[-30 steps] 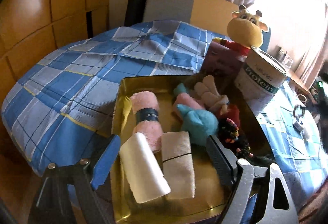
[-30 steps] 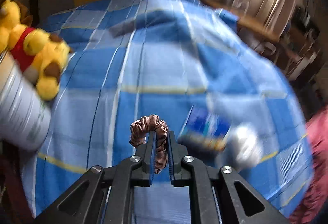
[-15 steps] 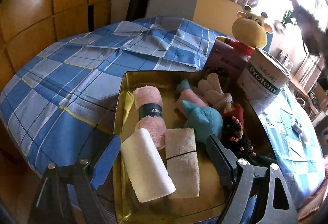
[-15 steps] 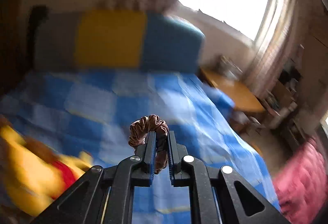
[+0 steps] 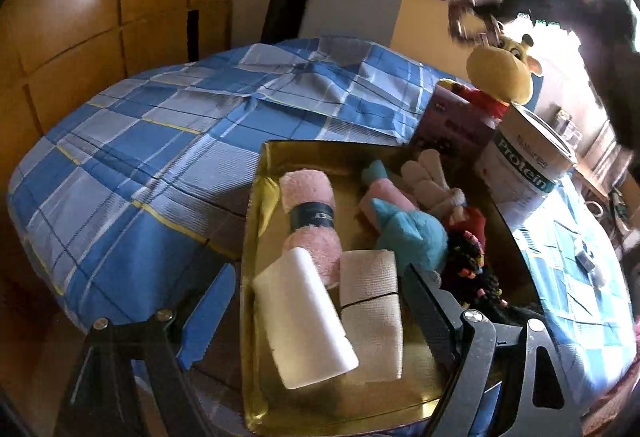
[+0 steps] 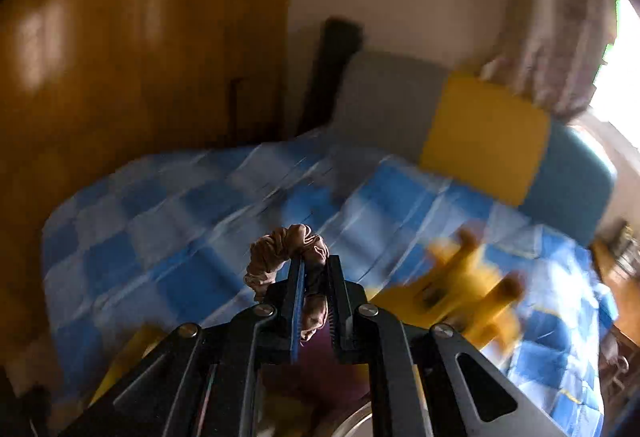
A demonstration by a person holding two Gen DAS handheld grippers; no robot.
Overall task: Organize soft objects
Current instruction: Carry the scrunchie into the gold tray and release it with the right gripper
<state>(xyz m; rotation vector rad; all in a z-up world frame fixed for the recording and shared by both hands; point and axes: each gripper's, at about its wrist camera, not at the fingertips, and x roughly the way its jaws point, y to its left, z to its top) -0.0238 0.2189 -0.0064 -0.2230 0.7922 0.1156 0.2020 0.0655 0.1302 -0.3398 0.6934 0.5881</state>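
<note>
A: Brown scrunchie [image 6: 286, 249]: where now?

B: Pinched between the fingers of the right claw [image 6: 316, 263], looped out past the tips and to their left. Clamped nearly tight, nothing else in the grip. Same hold as a second ago.

A: So what changed?

B: Everything around it. A second ago, low over the blue checked bedspread [image 6: 180, 237] with a blue packet just right of the tips. Now lifted and swung round: yellow plush [image 6: 460, 297] blurred just right of the fingers, a tin rim below them.

A: And the other claw?

B: Left claw [image 5: 318, 275] spread wide, holding nothing, hardly shifted. Gold tray [image 5: 316, 157] directly beneath and ahead of it, white roll [image 5: 304, 321] and beige roll [image 5: 370, 301] lying between its fingers, untouched. Dark blur high to its right, probably the right claw arriving.

A: Meaning for the tidying?

B: Pickup done, carry under way. Left to do, seemingly: bring over the tray, release among the other soft pieces.
</note>
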